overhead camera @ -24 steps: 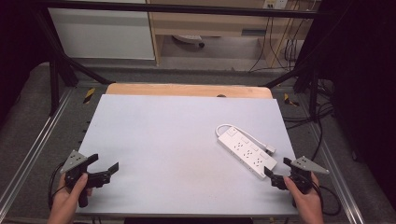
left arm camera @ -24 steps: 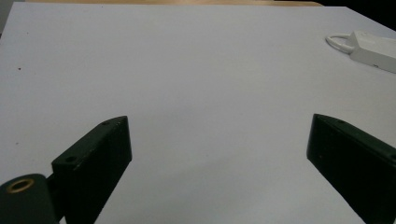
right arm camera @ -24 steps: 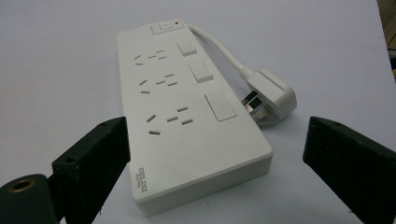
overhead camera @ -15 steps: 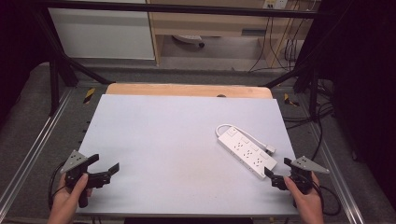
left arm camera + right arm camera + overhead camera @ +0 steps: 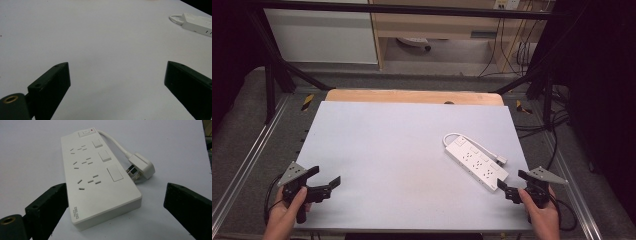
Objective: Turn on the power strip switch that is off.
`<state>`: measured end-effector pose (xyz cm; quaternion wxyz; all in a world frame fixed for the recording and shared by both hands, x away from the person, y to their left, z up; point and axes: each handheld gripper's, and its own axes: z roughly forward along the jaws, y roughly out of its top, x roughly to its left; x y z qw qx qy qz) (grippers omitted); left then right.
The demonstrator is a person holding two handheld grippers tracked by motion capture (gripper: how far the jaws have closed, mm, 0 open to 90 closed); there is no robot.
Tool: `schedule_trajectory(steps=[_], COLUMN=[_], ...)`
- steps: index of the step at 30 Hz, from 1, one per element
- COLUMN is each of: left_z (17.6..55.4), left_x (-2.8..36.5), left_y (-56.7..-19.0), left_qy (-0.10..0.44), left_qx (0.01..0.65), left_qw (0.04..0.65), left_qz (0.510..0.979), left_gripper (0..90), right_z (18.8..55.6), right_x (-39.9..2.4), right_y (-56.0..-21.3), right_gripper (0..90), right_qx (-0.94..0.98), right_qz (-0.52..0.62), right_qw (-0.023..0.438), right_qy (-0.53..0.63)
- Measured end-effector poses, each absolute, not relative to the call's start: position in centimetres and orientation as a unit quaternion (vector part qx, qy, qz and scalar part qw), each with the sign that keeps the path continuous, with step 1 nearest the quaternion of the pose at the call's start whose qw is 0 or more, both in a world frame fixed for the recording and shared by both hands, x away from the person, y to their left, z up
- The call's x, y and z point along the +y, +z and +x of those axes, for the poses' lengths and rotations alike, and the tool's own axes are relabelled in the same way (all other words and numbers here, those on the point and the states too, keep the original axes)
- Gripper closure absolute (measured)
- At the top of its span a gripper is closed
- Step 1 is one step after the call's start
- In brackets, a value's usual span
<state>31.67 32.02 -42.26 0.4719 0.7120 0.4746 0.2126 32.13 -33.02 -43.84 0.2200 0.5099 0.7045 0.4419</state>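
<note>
Power strip, white, lies flat on the right half of my desk, its cord looped at the far end. My right gripper sits just short of its near end, jaws spread and empty; the right gripper view alone resolves the sockets, switches, red lamp and plug. My left gripper, released, rests near the desk's left corner, well apart from the strip.
</note>
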Motion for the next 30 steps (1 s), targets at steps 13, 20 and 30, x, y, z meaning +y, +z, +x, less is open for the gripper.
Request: schedule_trajectory(steps=[13, 20, 30], left_z=[31.7, 31.7, 31.7], left_x=[31.9, 31.8, 31.8], left_y=[-42.3, -42.4, -42.5], left_qy=[0.21, 0.209, 0.207], left_qx=[0.475, 0.474, 0.474], left_qw=[0.471, 0.469, 0.467], left_qz=[0.713, 0.716, 0.717], left_gripper=[6.5, 6.5, 6.4], right_z=[31.5, 31.4, 31.4], right_x=[-33.2, -33.1, -33.1], right_y=[-43.2, -42.8, -42.1], right_gripper=[3.7, 3.5, 3.4], right_qx=[0.689, 0.672, 0.656], right_qz=[0.522, 0.525, 0.53], right_qw=[0.24, 0.245, 0.254], right_qy=[0.442, 0.46, 0.473])
